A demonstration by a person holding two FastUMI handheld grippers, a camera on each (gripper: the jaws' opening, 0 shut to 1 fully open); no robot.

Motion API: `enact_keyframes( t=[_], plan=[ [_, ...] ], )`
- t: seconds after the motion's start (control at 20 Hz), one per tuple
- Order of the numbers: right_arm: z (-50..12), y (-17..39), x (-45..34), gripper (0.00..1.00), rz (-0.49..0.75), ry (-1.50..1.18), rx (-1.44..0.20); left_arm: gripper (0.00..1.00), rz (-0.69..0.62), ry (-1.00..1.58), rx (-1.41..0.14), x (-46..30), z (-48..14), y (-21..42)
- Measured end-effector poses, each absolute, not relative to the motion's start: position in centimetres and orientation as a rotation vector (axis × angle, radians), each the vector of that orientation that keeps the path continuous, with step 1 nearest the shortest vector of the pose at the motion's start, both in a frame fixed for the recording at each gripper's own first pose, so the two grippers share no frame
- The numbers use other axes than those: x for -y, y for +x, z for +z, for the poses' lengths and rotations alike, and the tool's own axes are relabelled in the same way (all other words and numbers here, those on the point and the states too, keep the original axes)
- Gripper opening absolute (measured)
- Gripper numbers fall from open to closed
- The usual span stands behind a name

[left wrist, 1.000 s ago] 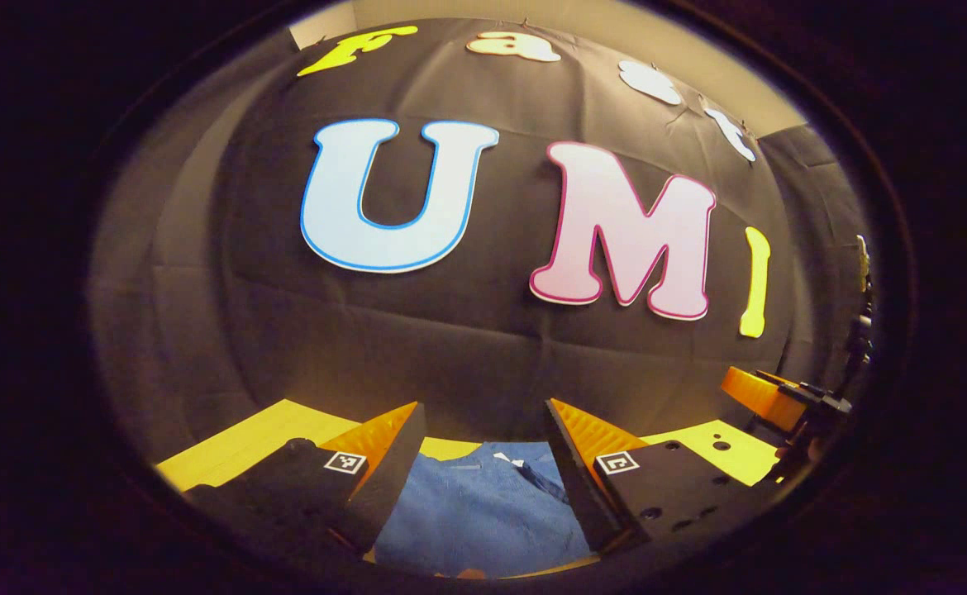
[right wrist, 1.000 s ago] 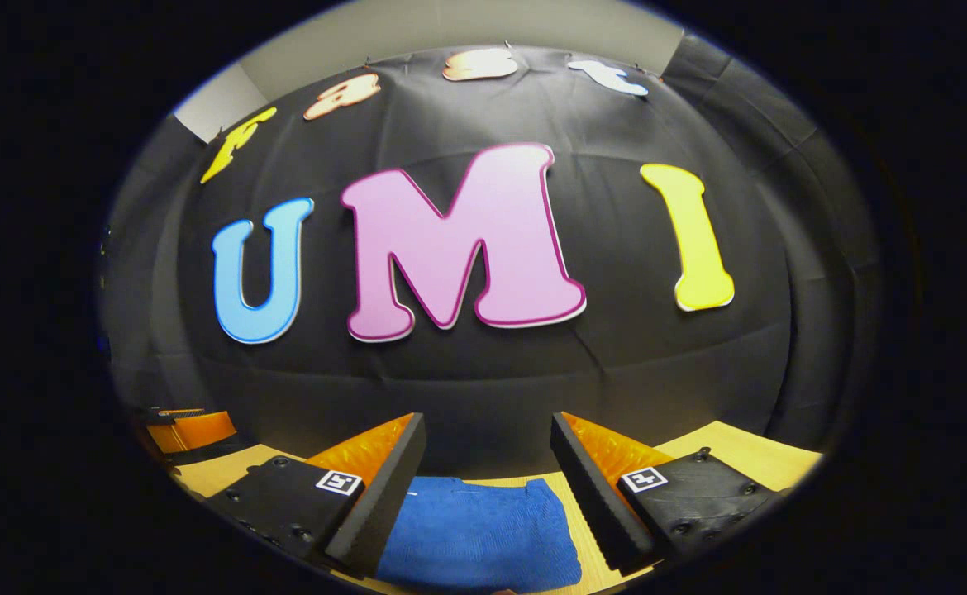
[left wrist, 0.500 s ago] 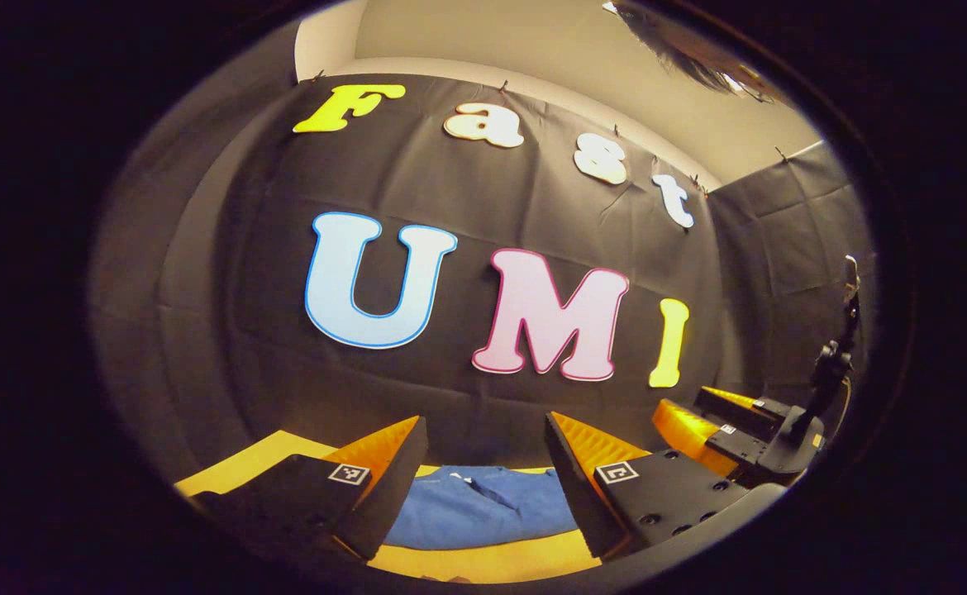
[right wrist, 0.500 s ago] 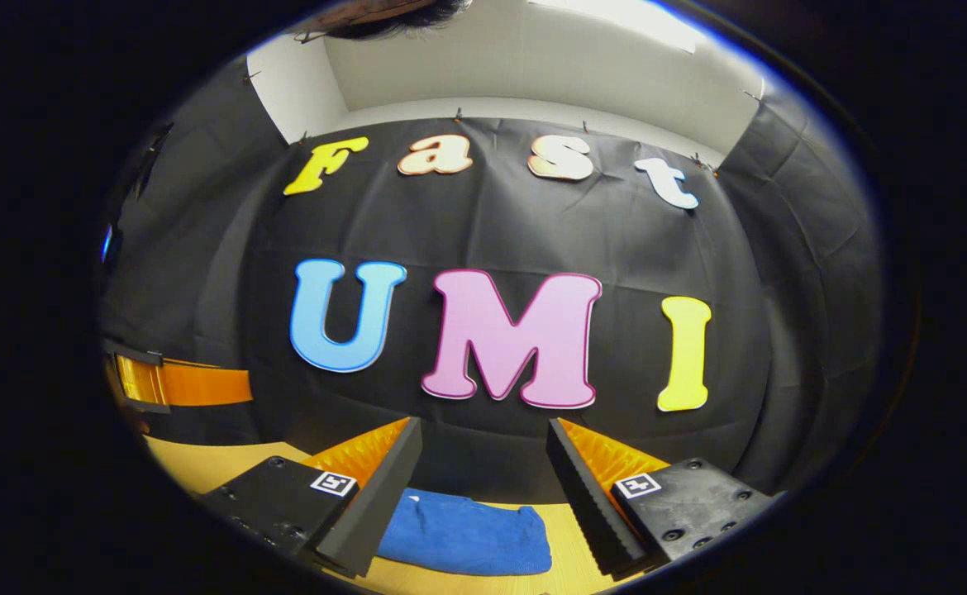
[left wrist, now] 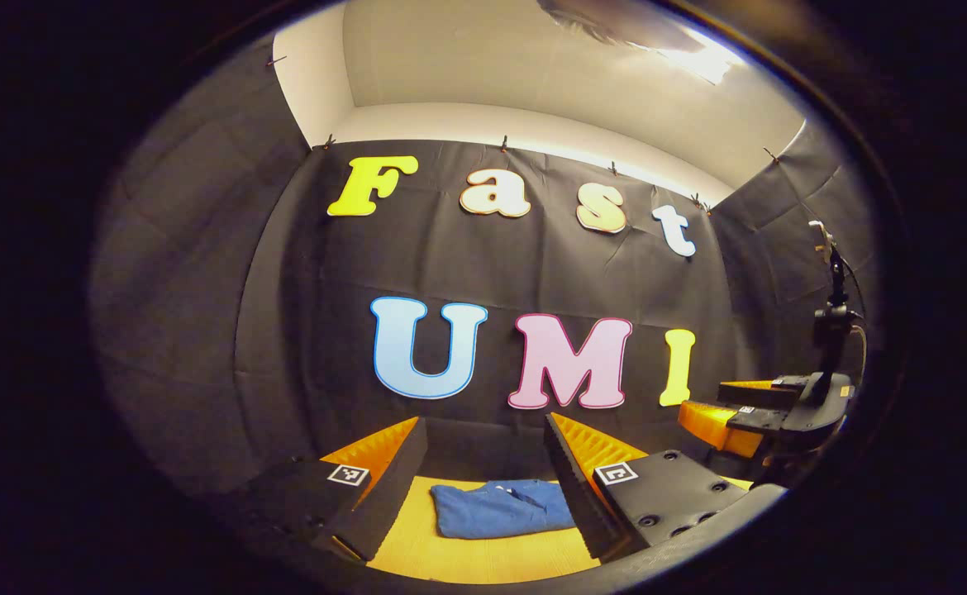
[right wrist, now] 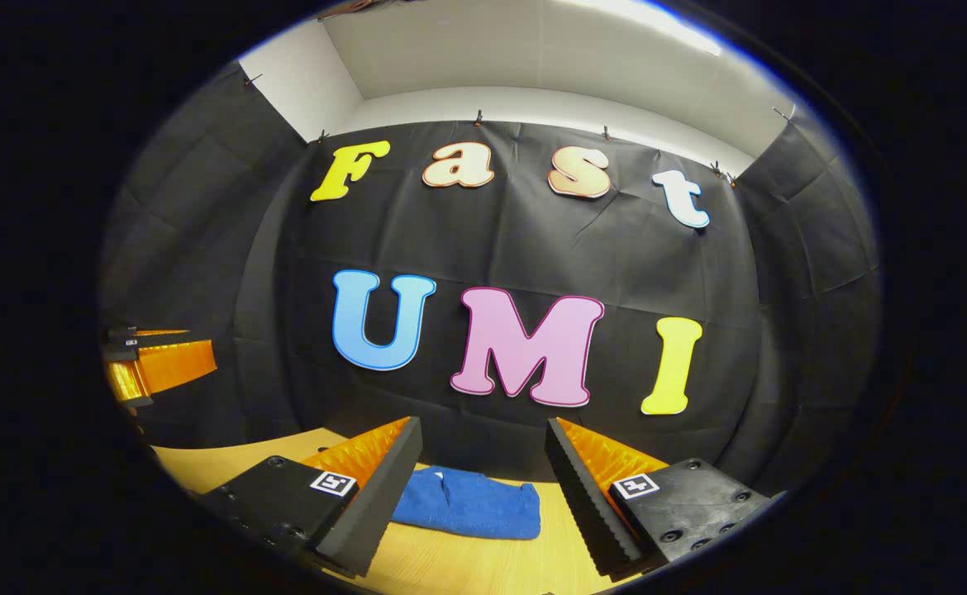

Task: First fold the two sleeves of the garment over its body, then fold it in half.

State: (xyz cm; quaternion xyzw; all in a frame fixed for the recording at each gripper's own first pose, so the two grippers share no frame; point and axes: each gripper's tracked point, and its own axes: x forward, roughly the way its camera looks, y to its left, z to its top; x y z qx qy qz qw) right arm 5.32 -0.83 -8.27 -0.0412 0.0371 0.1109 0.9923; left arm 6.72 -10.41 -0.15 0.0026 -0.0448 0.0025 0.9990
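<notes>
The blue garment [left wrist: 502, 509] lies folded into a small flat bundle on the yellow table [left wrist: 483, 558], a little way beyond my fingers. My left gripper [left wrist: 483, 463] stands open above the table with nothing between its fingers. In the right gripper view the same blue garment [right wrist: 471, 501] rests on the wooden table [right wrist: 227, 463], and my right gripper [right wrist: 483, 467] is open and holds nothing. The right gripper [left wrist: 731, 409] also shows at the right edge of the left gripper view. The left gripper [right wrist: 161, 364] appears at the left edge of the right gripper view.
The black cloth wall [right wrist: 516, 248] rises straight behind the table. A dark stand with a cable [left wrist: 832, 314] stands at the far right in the left gripper view. Above the cloth are a pale wall and ceiling [left wrist: 550, 91].
Both grippers have pulled back and tilted up, away from the garment. The folded garment now looks smaller and farther off in both views. More of the wall and ceiling shows.
</notes>
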Motion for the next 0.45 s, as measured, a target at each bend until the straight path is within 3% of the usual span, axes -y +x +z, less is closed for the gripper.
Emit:
enact_keyframes(
  t=[0.45],
  plan=[
    [-8.6,-1.9,4.3,0.96,0.16,-0.04,-0.199,0.81,-0.018,0.057,0.053,14.1,1.3,1.3]
  ],
)
